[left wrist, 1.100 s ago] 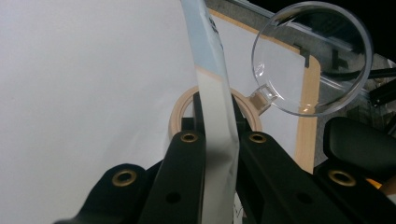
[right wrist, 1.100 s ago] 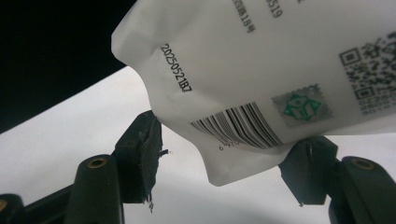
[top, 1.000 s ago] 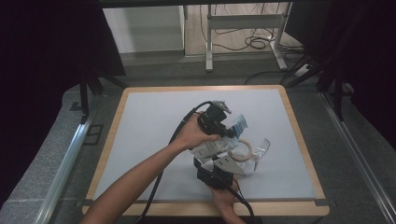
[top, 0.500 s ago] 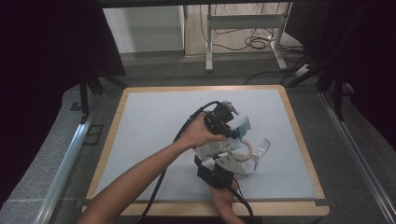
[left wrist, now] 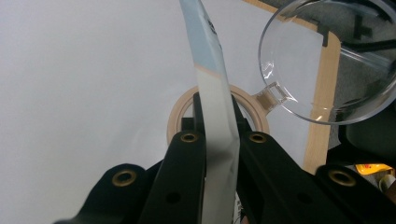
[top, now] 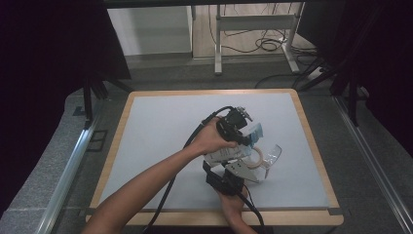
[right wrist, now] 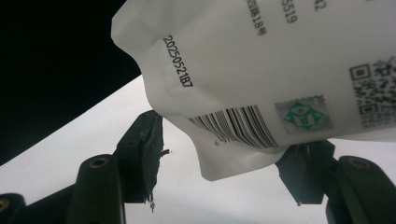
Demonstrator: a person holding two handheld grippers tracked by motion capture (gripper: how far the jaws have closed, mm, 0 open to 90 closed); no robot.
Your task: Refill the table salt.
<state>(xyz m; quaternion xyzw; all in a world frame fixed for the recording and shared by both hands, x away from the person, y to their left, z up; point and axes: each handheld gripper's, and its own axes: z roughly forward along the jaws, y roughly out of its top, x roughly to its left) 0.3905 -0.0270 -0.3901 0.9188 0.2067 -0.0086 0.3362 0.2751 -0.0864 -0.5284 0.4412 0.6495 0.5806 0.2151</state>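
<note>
Matte grey mat (top: pixel 160 131) under glossy flat pouch (left wrist: pixel 212 79).

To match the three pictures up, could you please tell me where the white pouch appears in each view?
High view: the pouch lies just right of centre, low on the table.
Left gripper view: centre, seen edge-on, clamped between the jaws of the left hand-held gripper.
Right gripper view: upper right, barcode side facing the camera.
Shared landmark: the pale table surface.
</note>
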